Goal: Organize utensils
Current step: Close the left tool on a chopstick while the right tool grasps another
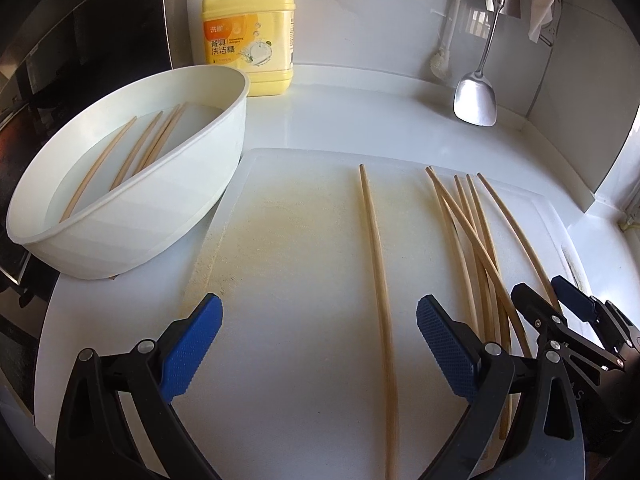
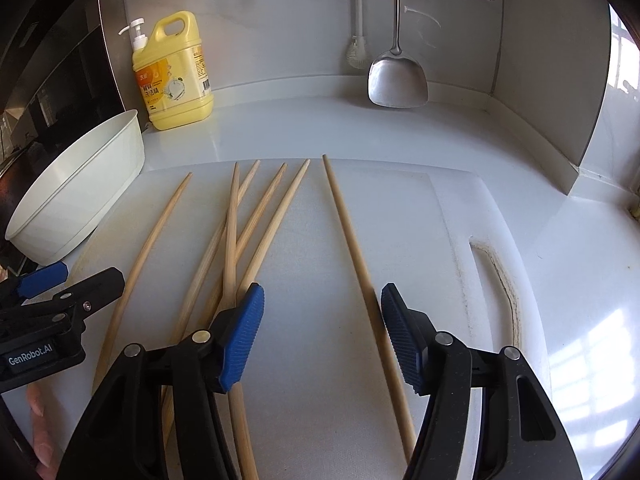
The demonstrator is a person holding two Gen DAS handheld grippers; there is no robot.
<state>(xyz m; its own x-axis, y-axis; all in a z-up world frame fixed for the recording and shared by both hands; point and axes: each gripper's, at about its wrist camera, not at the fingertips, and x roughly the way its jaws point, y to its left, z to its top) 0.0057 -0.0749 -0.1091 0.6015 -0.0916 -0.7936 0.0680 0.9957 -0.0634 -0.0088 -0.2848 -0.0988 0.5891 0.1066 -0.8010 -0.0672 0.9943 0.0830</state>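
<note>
Several bamboo chopsticks lie on a white cutting board [image 1: 304,208]. One single chopstick [image 1: 378,276] lies between the open fingers of my left gripper [image 1: 320,344]. A crossed bunch of chopsticks [image 1: 476,240] lies to its right. A pale bowl [image 1: 160,216] at the left holds several more chopsticks [image 1: 132,156]. In the right wrist view, my right gripper [image 2: 322,332] is open above the board [image 2: 400,220], with the bunch [image 2: 244,232] at its left finger and a lone chopstick [image 2: 352,248] by its right finger. Both grippers are empty.
A yellow dish-soap bottle [image 1: 250,36] stands at the back by the wall. A metal spatula [image 1: 476,96] and a white brush [image 1: 442,60] hang on the back wall. A dark stove surface lies at the left. The right gripper shows at the left wrist view's right edge [image 1: 560,308].
</note>
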